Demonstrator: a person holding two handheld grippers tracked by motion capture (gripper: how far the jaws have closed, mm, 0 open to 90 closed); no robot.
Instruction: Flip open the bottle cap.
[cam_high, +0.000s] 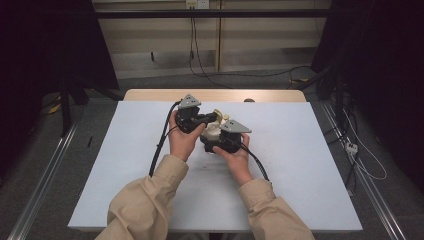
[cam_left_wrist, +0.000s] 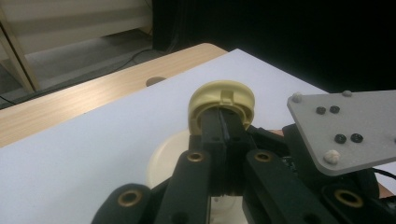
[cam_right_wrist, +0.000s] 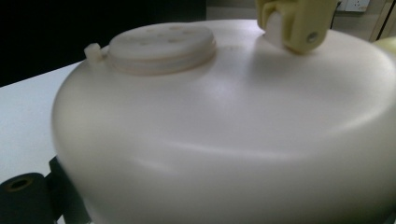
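A person's two hands meet near the middle of the counter (cam_high: 300, 150), slightly toward twelve o'clock on its white sheet, each holding a set of tongs against a cream container (cam_high: 212, 131); the left tongs (cam_high: 209, 118) point toward three o'clock in the high view, and in the left gripper view their jaws stand pressed together, clamped on the rim of a yellowish lid (cam_left_wrist: 222, 100) that stands tilted up on edge above the pale body (cam_left_wrist: 163, 161) of the container; the right tongs (cam_high: 216, 143) sit at about five o'clock from the left ones, just beside them, with their grey three-cornered plate (cam_high: 235, 126) on top, the same plate showing at three o'clock in the left gripper view (cam_left_wrist: 348, 126); in the right gripper view the container's rounded cream wall (cam_right_wrist: 233, 149) lies hard against the camera, with a round perforated cap (cam_right_wrist: 161, 46) at eleven o'clock on its top and a yellowish hinge piece (cam_right_wrist: 294, 23) at one o'clock; whether the right tongs are apart or closed I cannot tell, since the container hides the jaws; a cable (cam_high: 161, 145) trails from the left tongs toward seven o'clock along the sleeve (cam_high: 150, 200); bare wood (cam_high: 215, 95) edges the counter at twelve o'clock.
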